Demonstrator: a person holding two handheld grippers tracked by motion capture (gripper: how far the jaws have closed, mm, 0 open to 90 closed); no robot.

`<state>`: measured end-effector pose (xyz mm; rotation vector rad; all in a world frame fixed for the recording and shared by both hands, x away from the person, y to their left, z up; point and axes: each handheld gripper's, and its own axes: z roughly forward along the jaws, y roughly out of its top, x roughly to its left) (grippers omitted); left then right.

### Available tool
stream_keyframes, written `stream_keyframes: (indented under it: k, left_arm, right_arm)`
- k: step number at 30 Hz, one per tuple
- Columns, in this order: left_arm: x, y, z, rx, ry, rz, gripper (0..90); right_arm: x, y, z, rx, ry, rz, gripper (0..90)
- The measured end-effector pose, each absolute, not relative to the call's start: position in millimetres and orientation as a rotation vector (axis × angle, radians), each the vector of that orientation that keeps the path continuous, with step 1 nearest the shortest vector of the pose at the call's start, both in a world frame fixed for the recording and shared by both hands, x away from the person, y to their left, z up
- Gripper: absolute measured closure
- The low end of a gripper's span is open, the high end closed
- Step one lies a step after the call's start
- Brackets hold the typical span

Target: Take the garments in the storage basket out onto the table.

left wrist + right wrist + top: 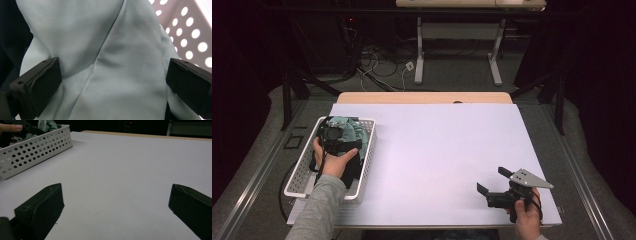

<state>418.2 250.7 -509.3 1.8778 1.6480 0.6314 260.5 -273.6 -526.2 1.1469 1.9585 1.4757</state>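
A white perforated basket (pixel 368 150) stands at the table's left and holds a pale teal cloth (pixel 354 131) and dark clothing (pixel 353 170). My left gripper (pixel 333 134) is down inside the basket, open, its jaws wide apart on either side of a fold of the teal cloth (pixel 112 65). The basket wall (pixel 190 32) shows at the upper right of the left gripper view. My right gripper (pixel 492 181) rests low over the table near the front right corner, open with nothing between its jaws. From there the basket (pixel 32 152) lies far left.
The white table top (pixel 442 160) stretches between the basket and my right gripper. A wooden edge (pixel 424 97) runs along the back. Behind the table are a desk frame (pixel 457 45) and cables on the floor.
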Motion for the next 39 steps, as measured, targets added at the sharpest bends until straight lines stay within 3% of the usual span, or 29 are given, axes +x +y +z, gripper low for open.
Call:
stream_keyframes:
  k: [17, 39]
  left_arm:
    - [417, 261, -511, 1.855, 1.720, 0.688, 0.0]
    - [419, 277, -520, 1.835, 1.751, 0.590, 0.2]
  right_arm:
    - [261, -274, -526, 1.151, 1.960, 1.471, 0.0]
    - [261, -273, -527, 1.154, 1.969, 1.471, 0.0]
